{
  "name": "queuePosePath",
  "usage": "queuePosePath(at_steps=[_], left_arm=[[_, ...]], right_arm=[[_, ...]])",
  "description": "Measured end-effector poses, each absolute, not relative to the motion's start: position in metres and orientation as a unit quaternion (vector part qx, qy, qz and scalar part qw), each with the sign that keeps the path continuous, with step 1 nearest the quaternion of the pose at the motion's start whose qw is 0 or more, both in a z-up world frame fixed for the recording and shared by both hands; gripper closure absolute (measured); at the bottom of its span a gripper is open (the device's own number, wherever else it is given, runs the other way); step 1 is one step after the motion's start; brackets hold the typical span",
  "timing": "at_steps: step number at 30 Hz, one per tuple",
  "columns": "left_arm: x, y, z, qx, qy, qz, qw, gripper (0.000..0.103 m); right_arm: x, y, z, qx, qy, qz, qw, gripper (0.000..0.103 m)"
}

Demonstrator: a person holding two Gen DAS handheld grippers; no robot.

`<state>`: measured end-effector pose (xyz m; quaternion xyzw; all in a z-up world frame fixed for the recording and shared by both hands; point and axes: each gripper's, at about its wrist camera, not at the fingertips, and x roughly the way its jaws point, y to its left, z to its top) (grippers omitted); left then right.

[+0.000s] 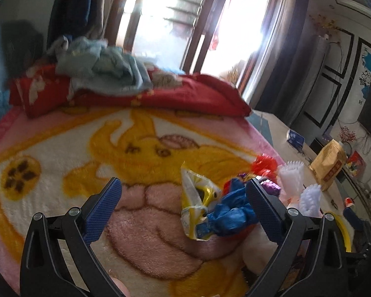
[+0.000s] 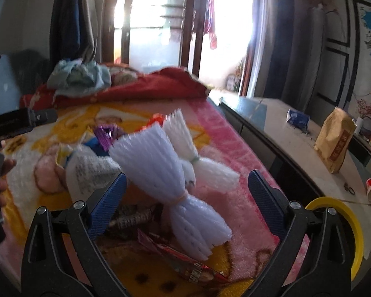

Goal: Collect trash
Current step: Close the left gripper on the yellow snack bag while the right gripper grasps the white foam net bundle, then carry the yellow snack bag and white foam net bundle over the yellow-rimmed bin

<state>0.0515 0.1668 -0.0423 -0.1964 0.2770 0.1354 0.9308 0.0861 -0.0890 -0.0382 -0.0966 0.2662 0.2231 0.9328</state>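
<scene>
Both claws are spread wide, gripping nothing. The left gripper (image 1: 184, 199) hangs over the fluffy cartoon blanket (image 1: 61, 153), crinkled blue wrapper (image 1: 231, 214) beside its right finger. The right gripper (image 2: 187, 193) brackets a ribbed white foam net (image 2: 160, 163) near a glossy red packet (image 2: 185, 262)

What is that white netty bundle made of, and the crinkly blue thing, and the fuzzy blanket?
White bundle: looks like soft foam netting, matte, with ribbed mesh and small holes.
Blue wrapper: probably thin plastic film, shiny and crumpled.
Blanket: seems plush fleece, with a fuzzy pile.
</scene>
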Motion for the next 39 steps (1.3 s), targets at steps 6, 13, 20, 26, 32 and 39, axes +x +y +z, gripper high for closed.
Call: queuePosePath(at_steps=[6, 13, 20, 26, 32, 39], left_arm=[[0.066, 0.179, -0.071, -0.239, 0.327, 0.116, 0.907, 0.006], [0.072, 0.189, -0.092, -0.296, 0.343, 0.077, 0.888, 0.026], [0.079, 0.185, -0.099, -0.309, 0.354, 0.053, 0.881, 0.058], [0.079, 0.178, -0.093, -0.289, 0.353, 0.045, 0.889, 0.078], [0.073, 0.175, -0.077, -0.269, 0.328, 0.052, 0.904, 0.09], [0.065, 0.171, -0.047, -0.243, 0.284, 0.054, 0.926, 0.092]], right_arm=[[0.096, -0.093, -0.058, -0.101, 0.309, 0.229, 0.918, 0.028], [0.102, -0.095, -0.068, -0.091, 0.333, 0.24, 0.907, 0.045], [0.104, -0.098, -0.071, -0.078, 0.347, 0.242, 0.903, 0.054], [0.104, -0.1, -0.069, -0.073, 0.349, 0.248, 0.901, 0.067], [0.1, -0.101, -0.062, -0.067, 0.338, 0.254, 0.904, 0.074], [0.097, -0.107, -0.052, -0.052, 0.327, 0.254, 0.909, 0.075]])
